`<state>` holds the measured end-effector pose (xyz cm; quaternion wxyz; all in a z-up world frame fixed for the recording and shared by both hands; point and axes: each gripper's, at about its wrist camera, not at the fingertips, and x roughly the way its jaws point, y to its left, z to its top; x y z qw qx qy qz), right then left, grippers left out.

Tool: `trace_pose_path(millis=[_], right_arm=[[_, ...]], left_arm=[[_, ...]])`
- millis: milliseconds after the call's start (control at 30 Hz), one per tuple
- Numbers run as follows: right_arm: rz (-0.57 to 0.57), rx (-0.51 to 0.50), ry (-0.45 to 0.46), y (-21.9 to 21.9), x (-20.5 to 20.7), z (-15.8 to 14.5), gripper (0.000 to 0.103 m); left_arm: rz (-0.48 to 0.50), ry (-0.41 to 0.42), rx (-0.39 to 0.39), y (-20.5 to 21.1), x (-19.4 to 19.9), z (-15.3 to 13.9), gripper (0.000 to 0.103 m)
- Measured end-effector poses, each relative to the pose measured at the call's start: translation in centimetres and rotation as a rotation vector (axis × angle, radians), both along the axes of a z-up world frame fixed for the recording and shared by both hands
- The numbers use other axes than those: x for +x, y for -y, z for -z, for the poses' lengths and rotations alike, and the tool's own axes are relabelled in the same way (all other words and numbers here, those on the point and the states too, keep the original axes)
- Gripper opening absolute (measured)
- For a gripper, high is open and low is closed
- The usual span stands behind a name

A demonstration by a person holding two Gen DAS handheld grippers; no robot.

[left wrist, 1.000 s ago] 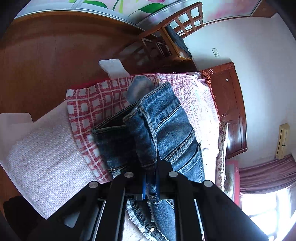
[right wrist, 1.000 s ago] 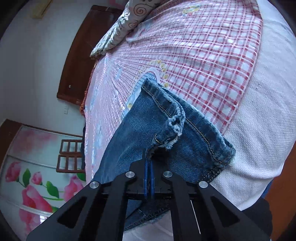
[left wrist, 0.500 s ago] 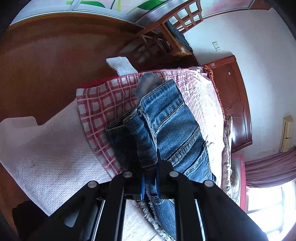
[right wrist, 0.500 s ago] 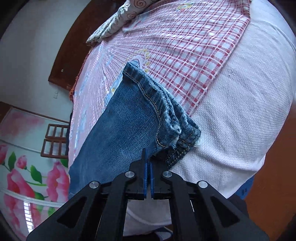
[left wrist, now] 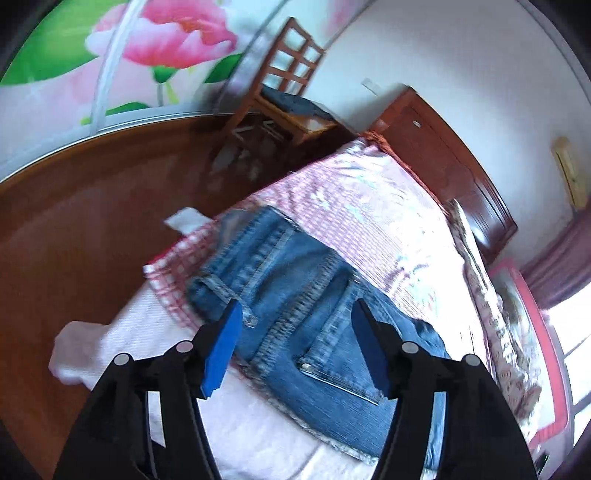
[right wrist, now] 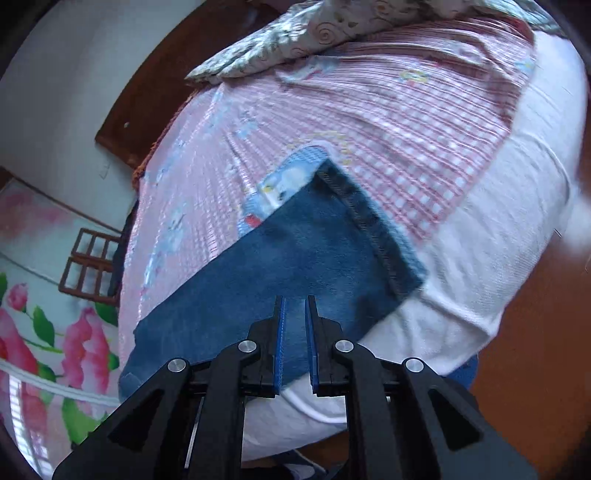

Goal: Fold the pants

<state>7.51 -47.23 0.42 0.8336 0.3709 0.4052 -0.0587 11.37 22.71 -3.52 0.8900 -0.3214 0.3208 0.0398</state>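
Hovering above the bed, the left gripper (left wrist: 295, 328) is seen spread wide with nothing between its blue pads (left wrist: 221, 354); its jaws have just been opening, and the jeans (left wrist: 295, 306) are let go. The right gripper (right wrist: 294, 325) is only cracked open a little, jaws just parting, nothing pinched, with the hemmed leg end of the jeans (right wrist: 295, 258) lying flat below it. The denim is laid folded on a pink checked sheet (right wrist: 388, 122), which is spread over a white textured cover (right wrist: 498, 229). Further back, a patterned pillow (right wrist: 295, 33) and a dark wooden headboard (left wrist: 454, 166) are seen. A wooden chair (left wrist: 284, 85) is parked by the flower-printed wardrobe doors (left wrist: 110, 55).
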Motion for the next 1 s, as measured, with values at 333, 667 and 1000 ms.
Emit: trace_pose_path(millis=[333,667,1000], right_arm=[[-0.654,0.216,0.062,-27.6,20.8,1.7,0.009],[-0.570,0.404,-0.120,-33.6,27.7,12.6,0.000],[-0.789,0.311,-0.015,-40.4,25.3,6.2,0.000]], left_arm=[[0.121,-0.025,-0.158,3.6,4.6,5.5,0.067],[0.127,0.001,-0.279,1.1,2.9,8.4,0.016],[0.134,0.003,-0.255,2.2,2.3,8.3,0.024]])
